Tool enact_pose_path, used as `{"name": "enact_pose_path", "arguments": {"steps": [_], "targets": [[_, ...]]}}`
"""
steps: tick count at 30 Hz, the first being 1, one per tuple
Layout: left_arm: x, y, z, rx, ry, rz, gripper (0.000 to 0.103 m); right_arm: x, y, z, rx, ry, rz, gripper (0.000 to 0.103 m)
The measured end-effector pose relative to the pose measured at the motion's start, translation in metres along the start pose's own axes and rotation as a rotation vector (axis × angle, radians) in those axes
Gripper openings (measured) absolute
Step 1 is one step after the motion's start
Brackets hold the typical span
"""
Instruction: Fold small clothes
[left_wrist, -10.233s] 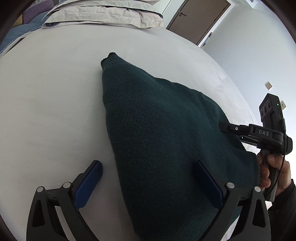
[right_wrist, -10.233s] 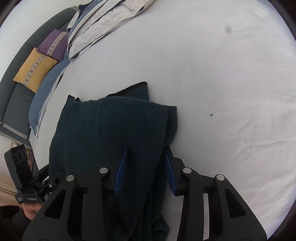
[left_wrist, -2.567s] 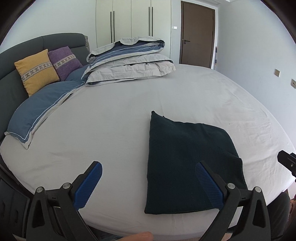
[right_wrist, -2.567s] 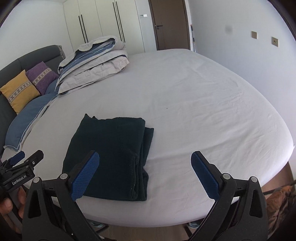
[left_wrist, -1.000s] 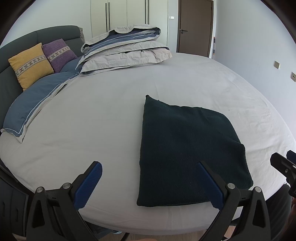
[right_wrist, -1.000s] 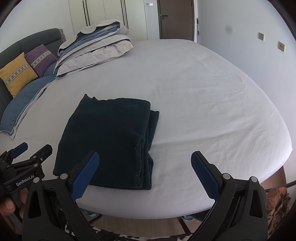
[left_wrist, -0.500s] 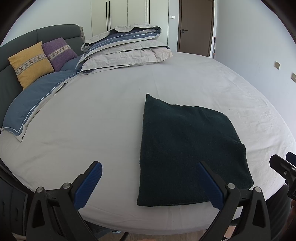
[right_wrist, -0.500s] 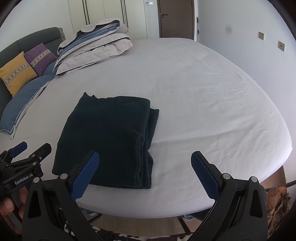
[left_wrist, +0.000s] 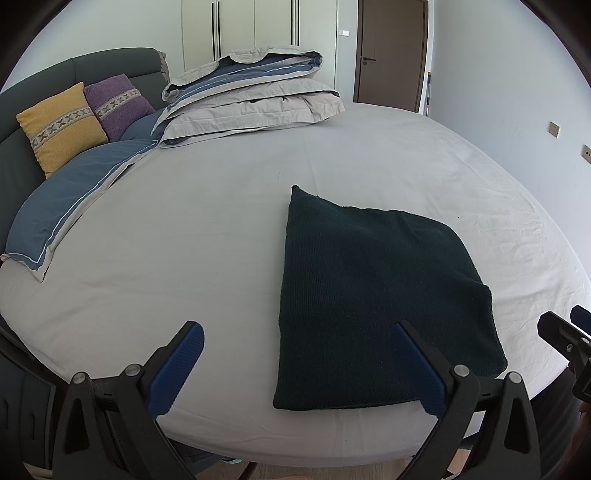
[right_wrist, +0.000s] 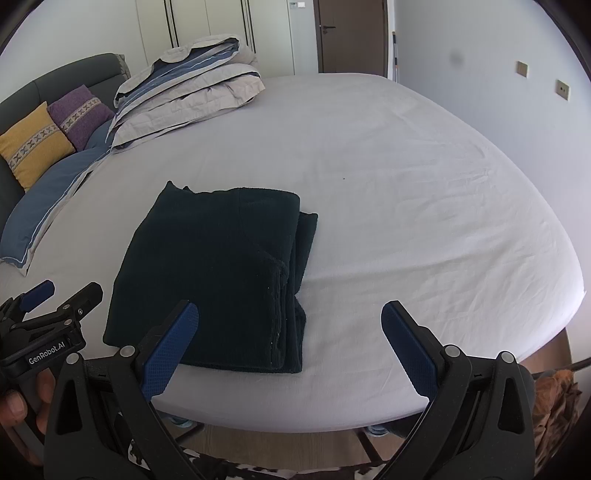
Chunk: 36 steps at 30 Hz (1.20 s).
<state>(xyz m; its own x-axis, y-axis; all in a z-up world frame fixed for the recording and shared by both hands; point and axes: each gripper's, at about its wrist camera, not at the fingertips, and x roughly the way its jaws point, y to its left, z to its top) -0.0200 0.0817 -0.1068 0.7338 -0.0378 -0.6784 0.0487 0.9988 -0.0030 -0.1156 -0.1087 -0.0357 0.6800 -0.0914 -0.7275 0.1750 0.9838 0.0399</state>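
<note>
Right wrist view: left gripper (right_wrist: 48, 299) cut off at frame edge, jaw state unclear. Right gripper (right_wrist: 290, 332) wide, empty. One folded dark garment (right_wrist: 218, 273) ahead of left finger (right_wrist: 170, 343), layers uncountable.

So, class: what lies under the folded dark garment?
The garment rests on the white bedsheet. Stacked folded layers show at its right edge. Anything tucked inside the folds is covered, so it cannot be seen.
</note>
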Motion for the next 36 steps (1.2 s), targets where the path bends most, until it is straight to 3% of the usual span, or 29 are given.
{"name": "enact_pose_path", "arguments": {"steps": [36], "targets": [[0.0007,-0.0012,-0.0032,0.0,0.004,0.0,0.103,0.0025,0.0,-0.0059,0.006,0.008,0.002,0.101]]}}
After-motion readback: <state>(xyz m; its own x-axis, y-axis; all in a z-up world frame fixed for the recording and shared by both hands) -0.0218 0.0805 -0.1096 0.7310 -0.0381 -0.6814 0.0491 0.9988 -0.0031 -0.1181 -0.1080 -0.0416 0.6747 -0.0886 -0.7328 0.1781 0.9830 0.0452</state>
